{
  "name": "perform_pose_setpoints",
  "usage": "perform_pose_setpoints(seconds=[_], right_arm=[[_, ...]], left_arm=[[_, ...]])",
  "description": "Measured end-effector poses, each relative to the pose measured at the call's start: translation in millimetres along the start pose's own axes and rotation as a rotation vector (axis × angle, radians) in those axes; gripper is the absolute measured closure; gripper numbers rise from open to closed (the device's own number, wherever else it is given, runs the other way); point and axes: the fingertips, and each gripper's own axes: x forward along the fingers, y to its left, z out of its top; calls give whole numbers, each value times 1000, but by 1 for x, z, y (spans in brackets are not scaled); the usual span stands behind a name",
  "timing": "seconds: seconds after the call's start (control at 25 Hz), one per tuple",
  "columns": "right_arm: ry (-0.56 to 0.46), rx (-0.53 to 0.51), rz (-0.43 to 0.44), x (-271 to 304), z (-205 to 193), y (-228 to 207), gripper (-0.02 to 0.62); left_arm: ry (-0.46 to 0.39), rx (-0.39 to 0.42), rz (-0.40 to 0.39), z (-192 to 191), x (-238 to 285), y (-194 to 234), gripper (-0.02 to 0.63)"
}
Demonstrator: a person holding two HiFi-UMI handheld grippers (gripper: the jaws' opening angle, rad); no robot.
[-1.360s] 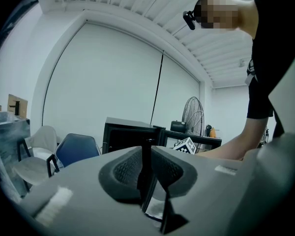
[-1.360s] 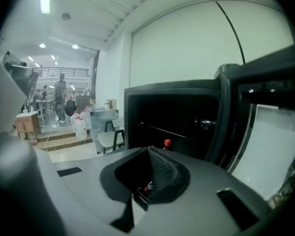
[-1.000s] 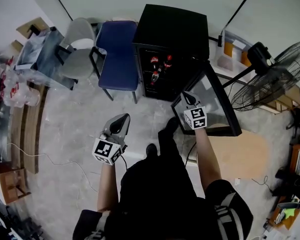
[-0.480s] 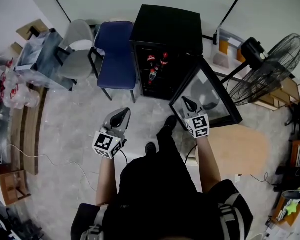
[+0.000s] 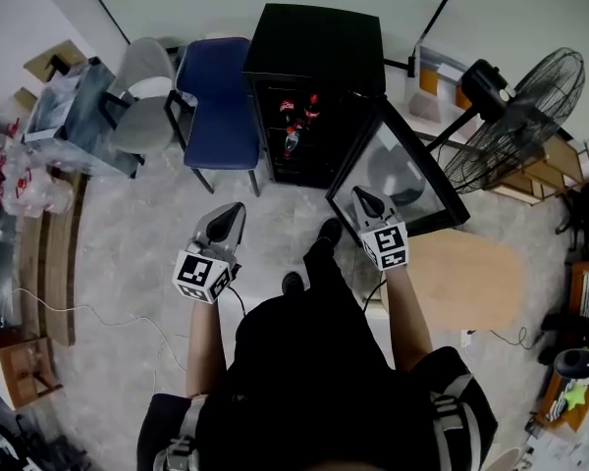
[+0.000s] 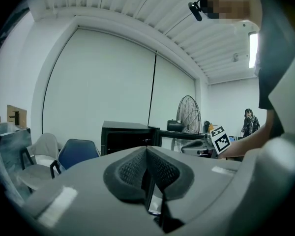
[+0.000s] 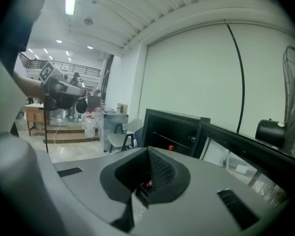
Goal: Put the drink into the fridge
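Drink bottles (image 5: 293, 135), red-capped: sitting on the shelves inside the black mini fridge (image 5: 319, 37), which is standing at 12 o'clock in the head view.
Glass fridge door (image 5: 401, 170): standing wide open, angling out toward 1 o'clock.
Left gripper (image 5: 234, 212): hovering over the floor at 7 o'clock of the fridge, its nose pointing toward 12 o'clock.
Right gripper (image 5: 358, 197): hanging at 5 o'clock of the fridge, its nose overlapping the door's near edge; contact cannot be told.
Blue chair (image 5: 214, 106): standing just beside the fridge at its 9 o'clock, with a grey chair (image 5: 142, 96) sitting beyond it.
Pedestal fan (image 5: 510, 116): standing at 3 o'clock of the fridge.

Left gripper view: jaws are pressing together with nothing between them. The fridge is showing ahead at 12 o'clock, the blue chair at 10 o'clock and the right gripper at 3 o'clock.

Right gripper view: jaws are lying shut together, holding nothing. The open fridge is showing at 12 o'clock with one red cap sitting on a shelf. The door is running off toward 3 o'clock, and the left gripper is showing at 10 o'clock.
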Motion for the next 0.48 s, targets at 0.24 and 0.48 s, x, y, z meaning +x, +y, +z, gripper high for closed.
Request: perform_pose_setpoints(seconds=[0.24,0.48], right_arm=[[6,1,3,-8,-4,7,594],[-4,14,-5,-4,-1,10,594]], left_arm=[[-6,5,-5,3,-2,-2,607],[3,4,-22,-2,-2,-5,607]])
